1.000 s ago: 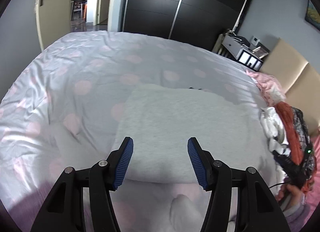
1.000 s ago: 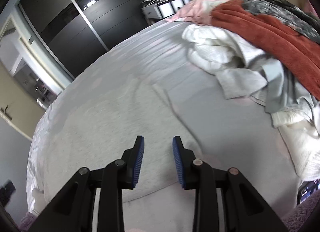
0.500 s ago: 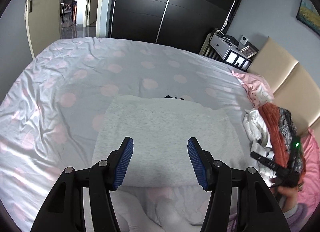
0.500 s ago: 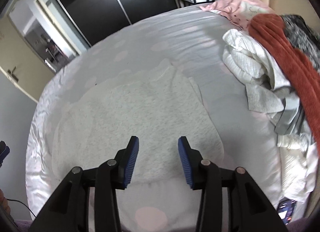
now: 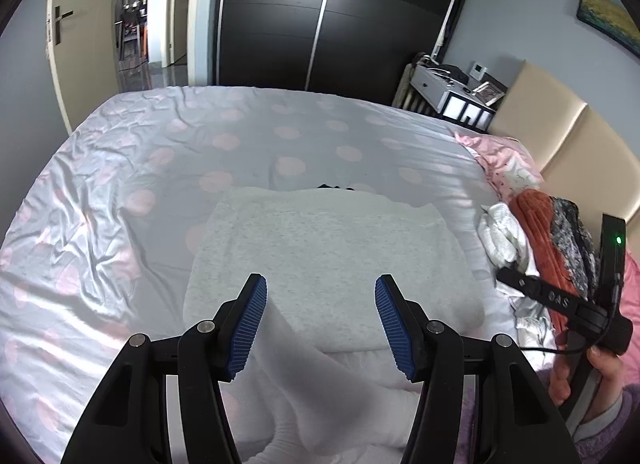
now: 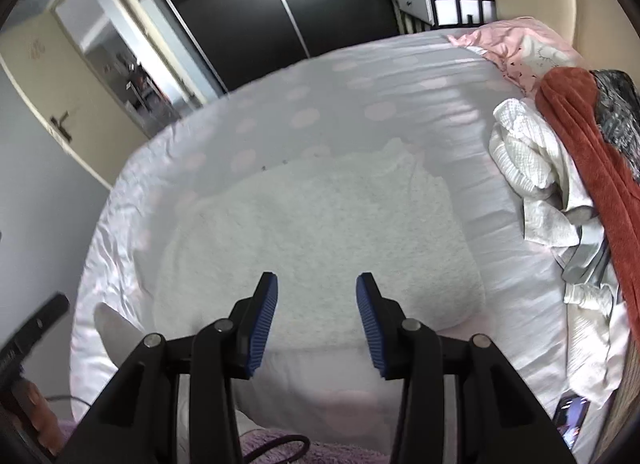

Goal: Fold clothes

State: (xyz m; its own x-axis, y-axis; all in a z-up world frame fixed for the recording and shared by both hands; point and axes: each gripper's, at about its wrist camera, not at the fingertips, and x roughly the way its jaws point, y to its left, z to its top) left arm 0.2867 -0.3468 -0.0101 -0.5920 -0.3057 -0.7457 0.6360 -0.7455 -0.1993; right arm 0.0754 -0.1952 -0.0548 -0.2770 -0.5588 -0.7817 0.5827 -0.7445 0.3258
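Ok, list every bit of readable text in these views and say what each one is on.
"GAS", as best it reads, faint letters on the right gripper body in the left wrist view.
Phone screen at the bed's edge: lit, too blurred to read.
Framed picture on the side table: no legible text.

A small dark thing (image 5: 335, 186) peeks out behind the far edge of the grey folded garment (image 5: 332, 252) — too little shows to name it. The pile of clothes (image 6: 560, 167) runs out of the right edge in both views, so its extent is unknown. A phone (image 6: 571, 418) at the lower right is half cut off. The left gripper (image 6: 28, 338) is only a blurred sliver at the right wrist view's left edge — its jaws are unreadable there. The doorway's contents (image 5: 134, 23) are too small to make out.
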